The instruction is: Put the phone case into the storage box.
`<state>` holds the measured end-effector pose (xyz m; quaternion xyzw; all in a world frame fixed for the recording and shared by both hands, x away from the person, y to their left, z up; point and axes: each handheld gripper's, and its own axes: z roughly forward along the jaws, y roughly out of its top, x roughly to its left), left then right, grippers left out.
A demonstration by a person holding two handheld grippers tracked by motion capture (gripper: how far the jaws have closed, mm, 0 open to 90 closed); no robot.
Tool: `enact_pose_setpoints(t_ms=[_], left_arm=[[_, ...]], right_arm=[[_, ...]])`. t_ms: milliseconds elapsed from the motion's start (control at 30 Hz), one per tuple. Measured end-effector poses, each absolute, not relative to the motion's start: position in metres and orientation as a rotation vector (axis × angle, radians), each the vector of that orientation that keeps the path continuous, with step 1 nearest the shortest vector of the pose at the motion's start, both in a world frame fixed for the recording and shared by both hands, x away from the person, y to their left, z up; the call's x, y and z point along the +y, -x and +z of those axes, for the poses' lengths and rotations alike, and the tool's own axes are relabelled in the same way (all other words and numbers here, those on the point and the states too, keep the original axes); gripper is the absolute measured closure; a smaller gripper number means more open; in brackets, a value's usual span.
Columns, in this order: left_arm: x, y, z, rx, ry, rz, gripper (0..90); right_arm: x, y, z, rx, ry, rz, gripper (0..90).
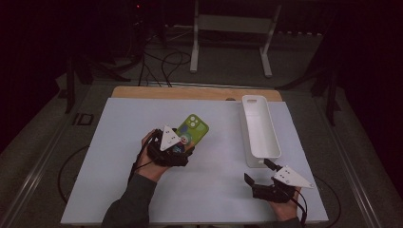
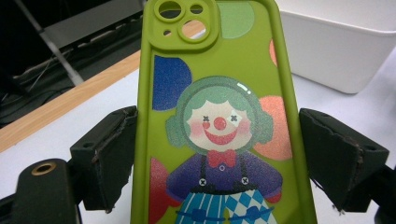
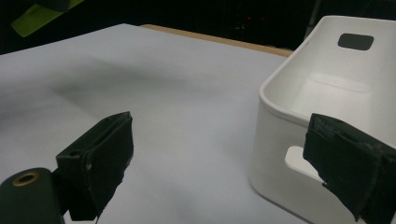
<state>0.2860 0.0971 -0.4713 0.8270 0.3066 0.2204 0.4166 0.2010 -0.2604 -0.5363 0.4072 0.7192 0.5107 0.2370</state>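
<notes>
A green phone case (image 1: 193, 129) printed with a clown is raised over the middle of the white table top, camera cut-outs pointing away from me. My left gripper (image 1: 183, 142) is shut on it, a black pad pressing on each long edge of the case (image 2: 219, 116), near its lower half. My right gripper (image 1: 257, 172) rests near the front right of the table, open with nothing between its fingers (image 3: 100, 154). It points at the near end of a long white bin (image 1: 260, 128). A corner of the case (image 3: 37, 14) also shows in the right gripper view.
The white bin (image 3: 327, 79) is empty, with a handle slot in each end wall. The white mat (image 1: 142, 190) covers the table, leaving a wooden strip (image 1: 190, 92) at the far edge. Cables and a white stand (image 1: 233, 28) are on the floor behind.
</notes>
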Motion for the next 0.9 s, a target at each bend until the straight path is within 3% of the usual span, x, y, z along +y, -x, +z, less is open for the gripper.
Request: enact_pose_setpoints(t_ms=[900], left_arm=[[0.099, -0.277, -0.465, 0.645, -2.076, 0.548, 15.8]], right_arm=[[-0.267, -0.205, -0.526, 1.958, -1.144, 1.459, 8.3]])
